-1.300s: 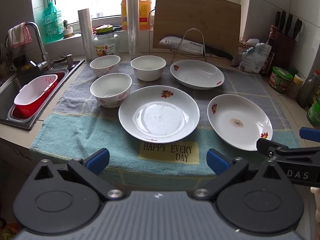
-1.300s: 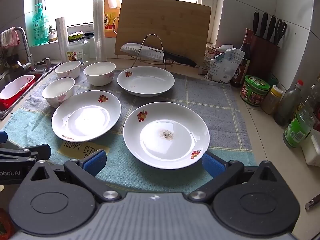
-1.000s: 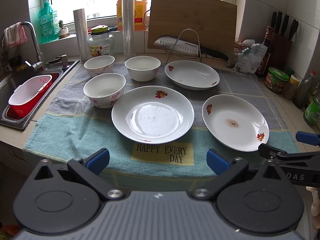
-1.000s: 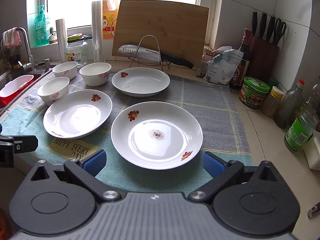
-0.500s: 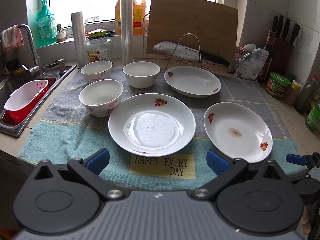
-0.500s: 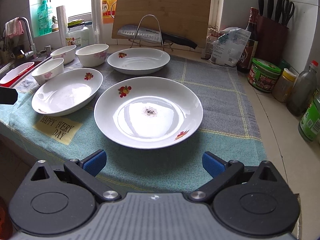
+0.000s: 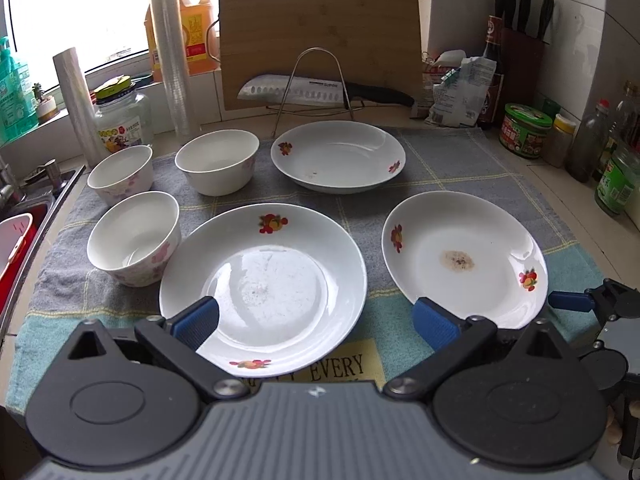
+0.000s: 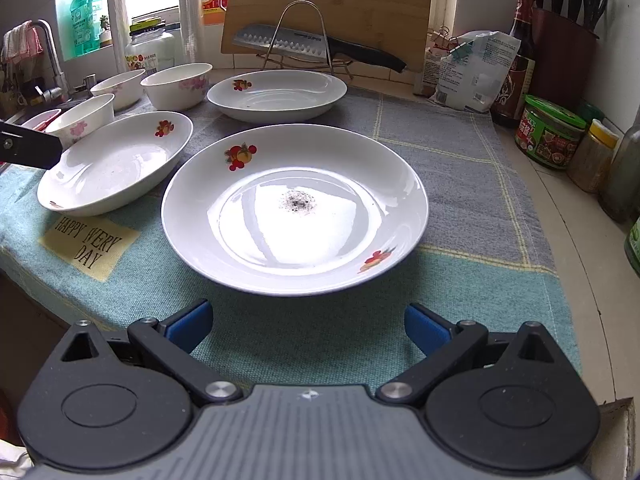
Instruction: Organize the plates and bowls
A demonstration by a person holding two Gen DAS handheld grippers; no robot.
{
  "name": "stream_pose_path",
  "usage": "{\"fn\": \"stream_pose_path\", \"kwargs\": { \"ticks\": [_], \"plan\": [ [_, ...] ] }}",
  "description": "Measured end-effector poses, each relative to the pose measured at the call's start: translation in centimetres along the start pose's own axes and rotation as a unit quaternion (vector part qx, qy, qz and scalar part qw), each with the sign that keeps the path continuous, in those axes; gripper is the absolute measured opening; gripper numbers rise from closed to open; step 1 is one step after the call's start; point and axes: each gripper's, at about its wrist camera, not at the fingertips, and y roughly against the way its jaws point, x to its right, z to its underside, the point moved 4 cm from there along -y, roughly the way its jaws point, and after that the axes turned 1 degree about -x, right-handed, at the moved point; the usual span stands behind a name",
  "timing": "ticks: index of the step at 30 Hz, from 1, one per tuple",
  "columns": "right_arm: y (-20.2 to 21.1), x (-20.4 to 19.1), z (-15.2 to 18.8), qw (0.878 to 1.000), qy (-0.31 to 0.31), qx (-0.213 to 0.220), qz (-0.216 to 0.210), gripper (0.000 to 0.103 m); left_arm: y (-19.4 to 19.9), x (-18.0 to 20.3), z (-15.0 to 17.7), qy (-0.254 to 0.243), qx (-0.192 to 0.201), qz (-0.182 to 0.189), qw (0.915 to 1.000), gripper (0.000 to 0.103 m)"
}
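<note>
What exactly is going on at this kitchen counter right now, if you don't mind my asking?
A person holds a gripper in each hand over a towel-covered counter, about to sort the dishes. The left gripper is open at the near rim of the middle plate; the right gripper is open just short of the stained plate. Nothing is gripped yet. A third plate and three bowls sit unstacked further back.
</note>
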Motion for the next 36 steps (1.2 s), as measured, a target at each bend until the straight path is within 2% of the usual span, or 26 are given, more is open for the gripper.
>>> {"fn": "stream_pose_path", "kwargs": {
  "ticks": [2,11,16,24,30,36],
  "plan": [
    [-0.6,-0.2,0.0,1.0,0.006,-0.007,0.006,0.103,-0.7,0.1,-0.5,-0.012,-0.003,0.012,0.9999,0.102],
    [-1.1,-0.1,-0.2,1.0,0.001,0.013,0.005,0.103,-4.2,1.6,-3.2,-0.078,-0.017,0.073,0.9941,0.102],
    [-1.3,-0.1,-0.3,1.0,-0.003,0.019,0.008,0.103,-6.1,3.2,-5.0,-0.128,-0.02,0.117,0.9846,0.102],
    [-1.4,0.0,-0.3,0.999,-0.01,0.017,0.027,0.103,-9.6,5.6,-7.2,-0.18,-0.048,0.201,0.9617,0.102],
    [-1.3,-0.1,-0.2,0.999,-0.021,0.016,0.041,0.103,-12.0,6.9,-8.1,-0.191,-0.076,0.235,0.9499,0.102],
    [-1.2,-0.1,-0.3,0.999,-0.02,0.013,0.041,0.103,-13.9,8.0,-8.3,-0.196,-0.112,0.246,0.9426,0.102]
  ]
}}
